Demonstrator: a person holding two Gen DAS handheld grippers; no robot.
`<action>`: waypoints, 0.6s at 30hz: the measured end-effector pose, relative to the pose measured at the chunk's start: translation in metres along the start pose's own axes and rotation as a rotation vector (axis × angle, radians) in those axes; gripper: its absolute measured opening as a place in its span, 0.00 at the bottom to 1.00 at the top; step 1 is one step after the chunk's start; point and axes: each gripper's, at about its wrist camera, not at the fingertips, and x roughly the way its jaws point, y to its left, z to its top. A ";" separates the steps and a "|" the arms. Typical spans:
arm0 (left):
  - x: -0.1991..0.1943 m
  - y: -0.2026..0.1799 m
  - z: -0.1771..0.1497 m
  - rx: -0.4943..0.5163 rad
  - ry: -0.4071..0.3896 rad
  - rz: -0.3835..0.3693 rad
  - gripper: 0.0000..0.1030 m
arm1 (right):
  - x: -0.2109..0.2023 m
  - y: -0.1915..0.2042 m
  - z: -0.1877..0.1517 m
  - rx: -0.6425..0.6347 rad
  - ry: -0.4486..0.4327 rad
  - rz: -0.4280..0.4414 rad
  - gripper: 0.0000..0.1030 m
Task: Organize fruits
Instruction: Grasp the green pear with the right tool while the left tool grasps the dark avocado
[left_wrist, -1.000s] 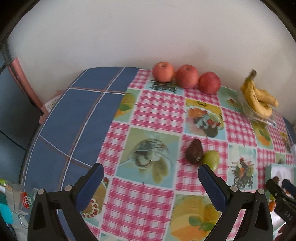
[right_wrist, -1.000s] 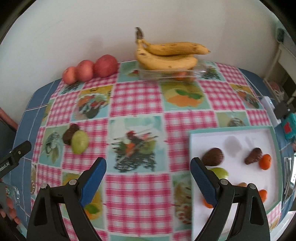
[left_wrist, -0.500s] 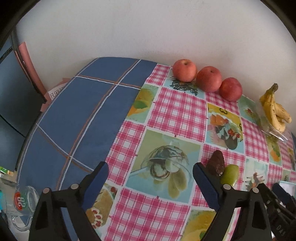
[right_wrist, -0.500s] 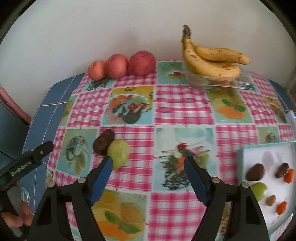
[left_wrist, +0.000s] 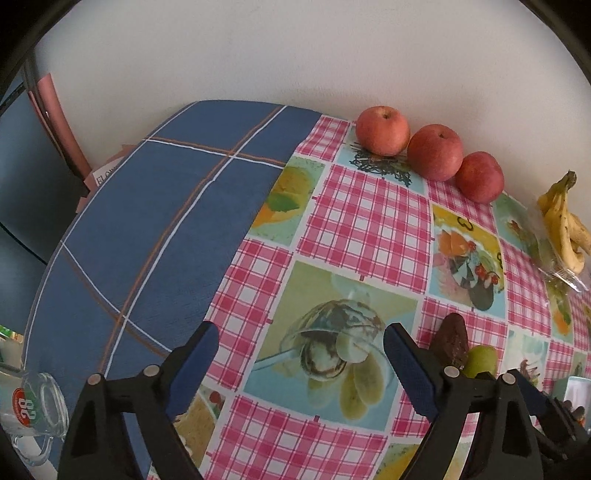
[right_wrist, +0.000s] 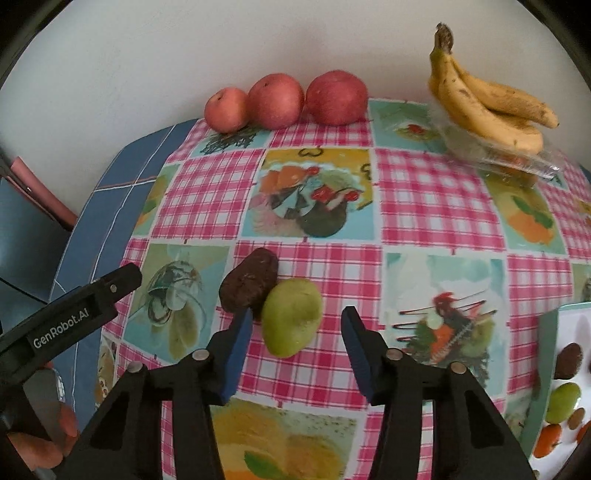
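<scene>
Right wrist view showed the right claw (right_wrist: 296, 325) spread wide around the green fruit (right_wrist: 291, 317), which lay on the worktop (right_wrist: 436, 199) touching a brown fruit (right_wrist: 249, 283), so the pick-up step seemed in hand. Next it probably needed to close without nudging the brown one; the left claw (left_wrist: 301, 352) gaped wide, holding nothing.

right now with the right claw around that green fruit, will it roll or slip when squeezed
The green fruit looks smooth and egg-shaped, so it may squirt forward from the open right claw. It touches the brown fruit, which would probably get nudged. It seems light and firm.
</scene>
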 end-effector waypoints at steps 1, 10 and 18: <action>0.001 0.000 0.000 -0.002 0.001 -0.001 0.90 | 0.003 0.000 0.000 0.004 0.004 0.005 0.49; 0.004 -0.004 0.001 0.004 0.000 -0.004 0.90 | 0.015 -0.005 0.000 0.042 0.016 0.038 0.39; 0.006 -0.013 -0.001 0.002 0.006 -0.047 0.90 | 0.014 -0.009 0.001 0.059 0.012 0.064 0.39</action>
